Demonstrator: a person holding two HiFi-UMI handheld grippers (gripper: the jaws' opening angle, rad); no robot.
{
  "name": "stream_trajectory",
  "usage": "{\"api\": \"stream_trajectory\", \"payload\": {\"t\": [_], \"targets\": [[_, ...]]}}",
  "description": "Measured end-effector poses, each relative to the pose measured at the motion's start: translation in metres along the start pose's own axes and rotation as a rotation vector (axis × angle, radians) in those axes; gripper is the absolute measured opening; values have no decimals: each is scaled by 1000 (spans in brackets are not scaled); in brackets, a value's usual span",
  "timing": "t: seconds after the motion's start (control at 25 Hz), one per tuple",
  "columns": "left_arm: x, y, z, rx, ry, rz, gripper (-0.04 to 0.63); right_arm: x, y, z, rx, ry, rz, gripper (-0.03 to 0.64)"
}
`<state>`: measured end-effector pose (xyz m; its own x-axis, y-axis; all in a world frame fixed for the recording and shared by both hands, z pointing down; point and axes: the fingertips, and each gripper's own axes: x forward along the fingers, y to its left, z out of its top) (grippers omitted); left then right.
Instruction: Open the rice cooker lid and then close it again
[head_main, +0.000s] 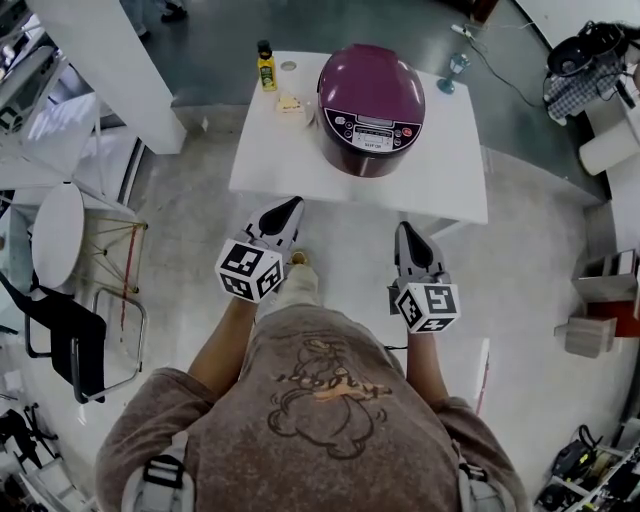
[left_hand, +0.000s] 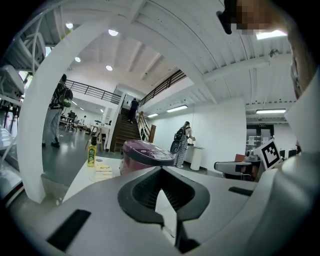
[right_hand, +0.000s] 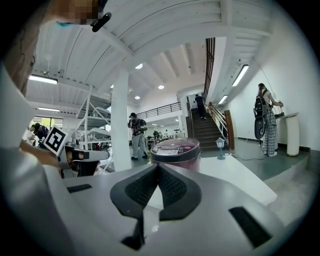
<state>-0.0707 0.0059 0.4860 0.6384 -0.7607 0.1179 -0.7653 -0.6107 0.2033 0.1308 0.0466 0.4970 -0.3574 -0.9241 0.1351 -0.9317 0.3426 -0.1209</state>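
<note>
Risks, judged from the layout: an olive-oil-type bottle (head_main: 266, 65) and a small flat packet (head_main: 290, 103) sit just left of the purple rice cooker (head_main: 370, 105). A left-side reach that swings wide could knock them. The cooker stands loose on the white table (head_main: 270, 160), so a hard level push on its front could slide it toward the far edge rather than work the lid. The slim jaw tips could also skid off the rounded glossy shell. A small lantern-like ornament (head_main: 455, 68) stands at the far right corner, exposed to a wide right-side swing.

The lid (head_main: 372, 80) is down and flush, control panel facing the person. That fits either a lid yet to be lifted or one already shut again; I can't tell which.

Left gripper (head_main: 288, 207): held short of the table's near edge, well apart from the cooker. In the left gripper view its (left_hand: 161, 170) pads meet at the tips with nothing between them, and the cooker (left_hand: 145, 152) lies ahead.

Right gripper (head_main: 405, 229): also short of the table and touching nothing. In the right gripper view its (right_hand: 158, 166) jaws are together and empty, with the cooker (right_hand: 175, 149) straight ahead.
</note>
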Motion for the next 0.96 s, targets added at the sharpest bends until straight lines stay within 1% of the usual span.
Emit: {"api": "stream_trajectory", "payload": {"t": [0.24, 0.4, 0.96], "targets": [[3, -2, 5, -13, -11, -4, 21, 2, -2, 3, 7, -1, -7, 2], [3, 1, 7, -37, -18, -3, 21, 6, -1, 4, 10, -4, -2, 2], [4, 7, -1, -84, -3, 3, 22, 14, -1, -1, 8, 15, 4, 2]]}}
